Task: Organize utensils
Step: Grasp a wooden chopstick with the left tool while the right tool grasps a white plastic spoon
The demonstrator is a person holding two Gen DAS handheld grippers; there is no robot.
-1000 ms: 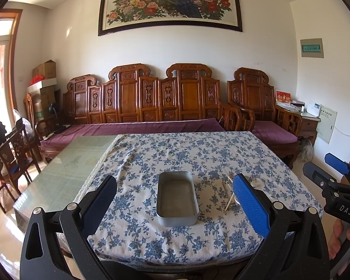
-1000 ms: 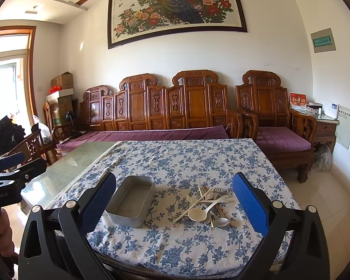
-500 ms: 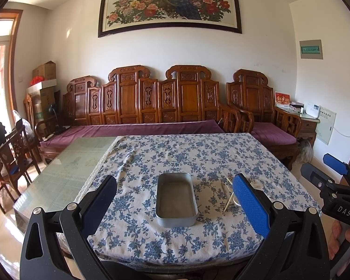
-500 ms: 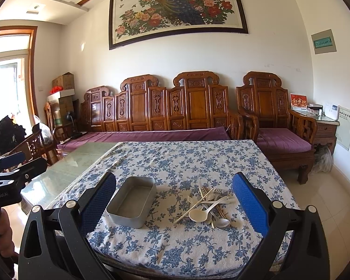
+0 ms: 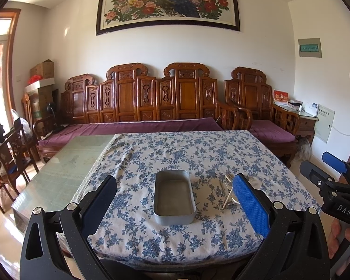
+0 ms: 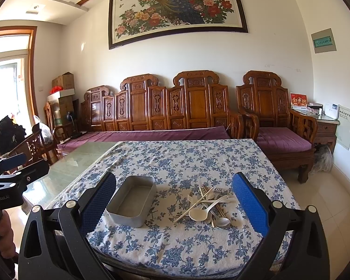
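1. Behind the worktop (image 6: 198,161) stands a long carved wooden bench (image 6: 156,116) with a purple cushion, with a matching armchair (image 6: 275,126) to its right. A wide framed painting of a peacock and flowers (image 6: 177,7) hangs on the white wall above them.
2. Blue-flowered cloth (image 6: 186,252) covers most of the worktop; a bare glass strip shows along its left side.
3. On the cloth sits an empty grey metal tray (image 6: 133,200), rectangular with rounded corners.
4. Just to the right of the tray, not touching it, lies a tangled pile of utensils (image 6: 207,205): pale spoons, forks, chopsticks and a metal spoon, crossing over one another.
5. Both tongs hover near the front edge of the worktop, spread wide and holding nothing: left tongs (image 5: 175,200) face the tray, right tongs (image 6: 175,200) frame tray and pile.
6. Risk: because the utensils overlap, closing on one piece will likely drag or flip its neighbours, perhaps off the cloth.
7. Risk: thin chopsticks and flat handles lie flush on soft cloth, so the tongs may pinch fabric instead and tug the cloth, shifting the tray.
8. Risk: the light tray may slide if bumped by the left tongs.
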